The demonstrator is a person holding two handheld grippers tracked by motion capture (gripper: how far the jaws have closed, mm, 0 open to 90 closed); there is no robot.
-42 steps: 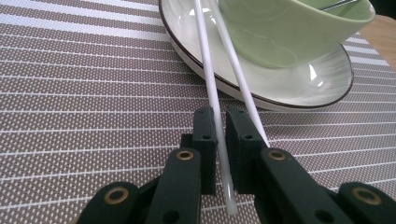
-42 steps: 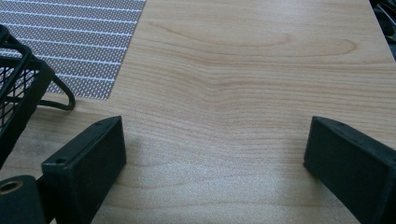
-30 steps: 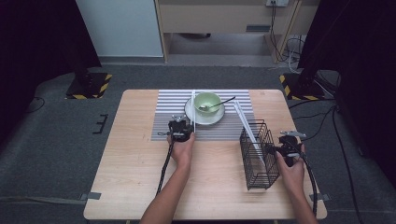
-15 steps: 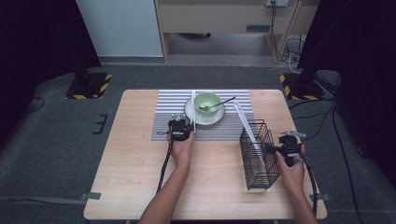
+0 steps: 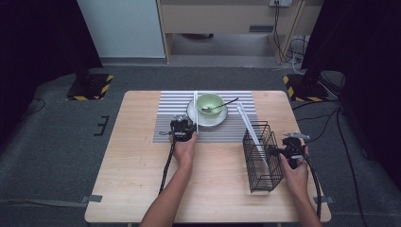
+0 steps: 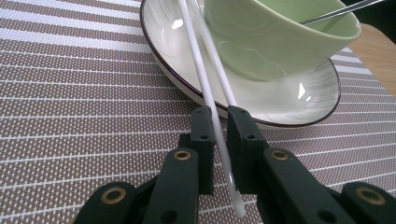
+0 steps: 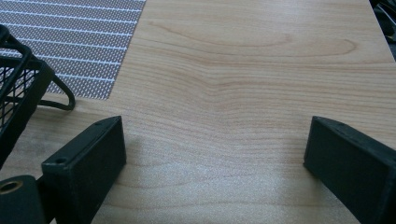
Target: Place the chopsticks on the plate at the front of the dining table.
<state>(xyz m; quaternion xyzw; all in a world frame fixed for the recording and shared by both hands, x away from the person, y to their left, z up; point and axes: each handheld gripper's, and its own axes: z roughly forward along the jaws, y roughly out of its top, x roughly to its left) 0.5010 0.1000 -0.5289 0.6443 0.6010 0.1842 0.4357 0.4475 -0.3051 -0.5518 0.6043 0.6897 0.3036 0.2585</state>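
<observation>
A wooden table [image 5: 142,189] carries everything. A striped placemat [image 5: 170,118] lies along its far edge, about midway. A black wire basket [image 5: 262,158] stands near the right edge, with one white chopstick [image 5: 250,130] leaning out of it toward the mat. On the mat's far half a white plate [image 5: 208,120] bears a green bowl [image 5: 210,101] in which a spoon [image 5: 222,105] rests.

The left gripper [image 6: 218,135] is held at the plate's near-left rim, and its jaws are seen clamped on a pair of white chopsticks [image 6: 205,88] near their lower tips; the sticks run up across the plate's rim, beside the bowl. The right gripper [image 7: 215,154] is held over bare wood by the basket's right side, its jaws wide apart with nothing between them.

The grip appears to sit close to the sticks' ends, and the two sticks cross between the pads. On lifting, one could pivot or slip free, and the long free ends could swing against the bowl or catch the spoon handle. At the basket, the leaning chopstick could be knocked.
</observation>
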